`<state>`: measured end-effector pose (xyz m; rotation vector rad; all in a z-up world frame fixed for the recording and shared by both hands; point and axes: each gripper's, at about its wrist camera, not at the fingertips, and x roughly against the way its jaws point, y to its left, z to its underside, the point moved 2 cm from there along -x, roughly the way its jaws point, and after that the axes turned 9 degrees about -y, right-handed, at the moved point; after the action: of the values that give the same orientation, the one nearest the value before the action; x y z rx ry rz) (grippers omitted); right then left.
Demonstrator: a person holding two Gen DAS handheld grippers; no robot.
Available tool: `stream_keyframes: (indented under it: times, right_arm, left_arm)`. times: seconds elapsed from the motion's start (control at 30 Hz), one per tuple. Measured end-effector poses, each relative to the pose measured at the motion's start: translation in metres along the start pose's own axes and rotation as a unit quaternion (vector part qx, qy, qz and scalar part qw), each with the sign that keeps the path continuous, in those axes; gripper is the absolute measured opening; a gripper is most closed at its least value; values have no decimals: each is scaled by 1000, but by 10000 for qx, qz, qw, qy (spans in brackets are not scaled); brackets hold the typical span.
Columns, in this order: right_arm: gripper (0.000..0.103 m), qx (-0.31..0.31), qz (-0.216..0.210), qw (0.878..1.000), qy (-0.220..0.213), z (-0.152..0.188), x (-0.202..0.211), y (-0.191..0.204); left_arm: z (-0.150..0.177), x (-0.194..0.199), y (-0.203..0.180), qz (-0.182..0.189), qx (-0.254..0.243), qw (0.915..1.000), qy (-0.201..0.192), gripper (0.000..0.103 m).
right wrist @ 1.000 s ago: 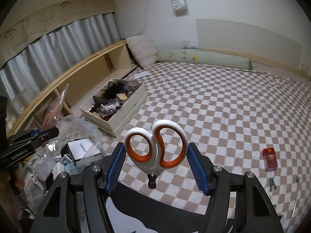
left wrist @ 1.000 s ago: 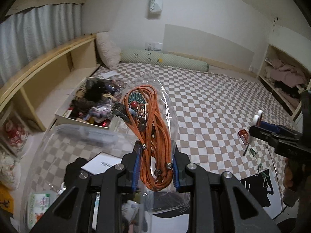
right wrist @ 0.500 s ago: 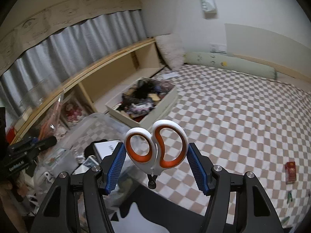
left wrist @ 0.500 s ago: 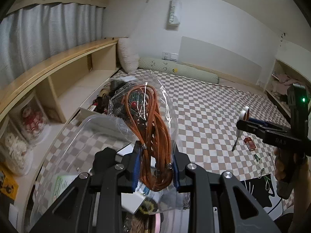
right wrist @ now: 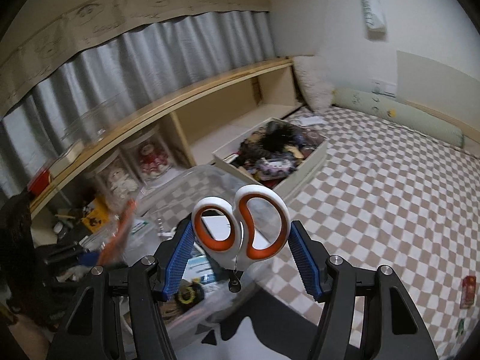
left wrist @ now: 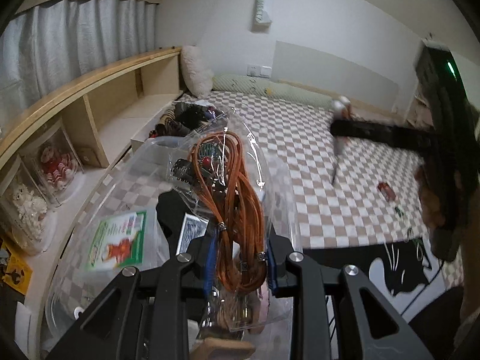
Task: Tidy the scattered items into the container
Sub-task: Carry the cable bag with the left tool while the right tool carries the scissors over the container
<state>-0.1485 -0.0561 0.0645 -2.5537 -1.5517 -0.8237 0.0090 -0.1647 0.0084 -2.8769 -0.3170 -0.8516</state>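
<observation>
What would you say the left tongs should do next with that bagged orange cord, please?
Probably lower a little and release. The left tongs are shut on the bagged orange cord, which already hangs over the open clear container, above the items inside, so a short drop should land it there.

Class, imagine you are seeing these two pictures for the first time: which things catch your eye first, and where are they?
The bagged orange cord stands out, clamped in the left gripper above the clear plastic container. Next come the white-and-orange scissors, held by their handles in the right gripper over that container's edge.
</observation>
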Motion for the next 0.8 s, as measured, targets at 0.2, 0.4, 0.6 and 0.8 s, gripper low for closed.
stream_keyframes:
  times: [0.2, 0.4, 0.6, 0.8]
  right_arm:
    - [65, 121, -284, 9995, 3, -1, -8, 24]
    - [65, 224, -483, 9986, -34, -4, -11, 41]
    - [65, 315, -680, 9972, -66, -6, -16, 56]
    - [65, 354, -833, 9959, -45, -6, -22, 69]
  left_arm:
    - [18, 4, -11, 165, -511, 9985, 88, 27]
    - [37, -4, -6, 262, -899, 9953, 258, 27]
    - [54, -11, 1, 318, -1034, 9929, 490, 27]
    - [66, -14, 6, 337, -1149, 9905, 671, 27]
